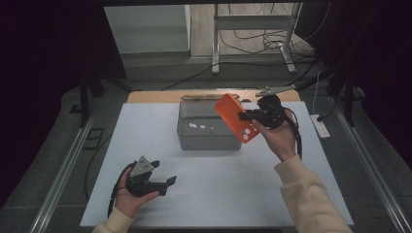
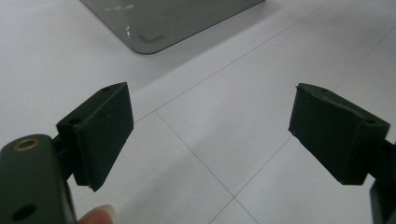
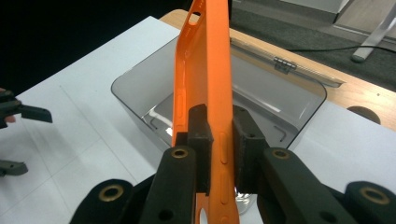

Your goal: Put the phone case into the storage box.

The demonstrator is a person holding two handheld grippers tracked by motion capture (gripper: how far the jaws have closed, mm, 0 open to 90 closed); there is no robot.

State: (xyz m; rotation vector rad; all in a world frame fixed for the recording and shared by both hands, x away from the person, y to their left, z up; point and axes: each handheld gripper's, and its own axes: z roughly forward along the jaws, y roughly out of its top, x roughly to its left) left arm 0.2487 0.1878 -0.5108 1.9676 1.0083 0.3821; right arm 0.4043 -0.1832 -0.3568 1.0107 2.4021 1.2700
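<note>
- Orange phone case (image 3: 205, 74) clamped edge-on between the black pads of the right gripper (image 3: 222, 144); jaws closed on its side rail, near the button bumps.
- In the right gripper view the case stands on edge, long axis running away from the camera and upward, thin side toward the lens, one cutout hole showing near the far top end.
- High view: same case (image 1: 236, 118) held in the air over the right end of the clear box (image 1: 206, 133), well above the table; long axis runs diagonally from upper left to lower right, flat back faces the camera, camera cutout with round lens holes at the lower right end.
- No brand, logo or writing readable on the case; small pale marks on the box wall too blurred to read.
- Right gripper (image 1: 250, 116) held by the right hand (image 1: 279, 138), cream sleeve behind it.
- Clear box is smoky grey plastic, open, lid hinged back toward the wooden edge (image 1: 160, 96) of the table; inside looks bare in the right gripper view.
- Left gripper (image 2: 210, 135): jaws spread wide, nothing between them, just white table sheet (image 2: 224, 93) with thin grid lines; a box corner at the top.
- High view: left gripper (image 1: 167, 183) low over the near left part of the sheet, well apart from the box, left hand (image 1: 131, 196) under it.
</note>
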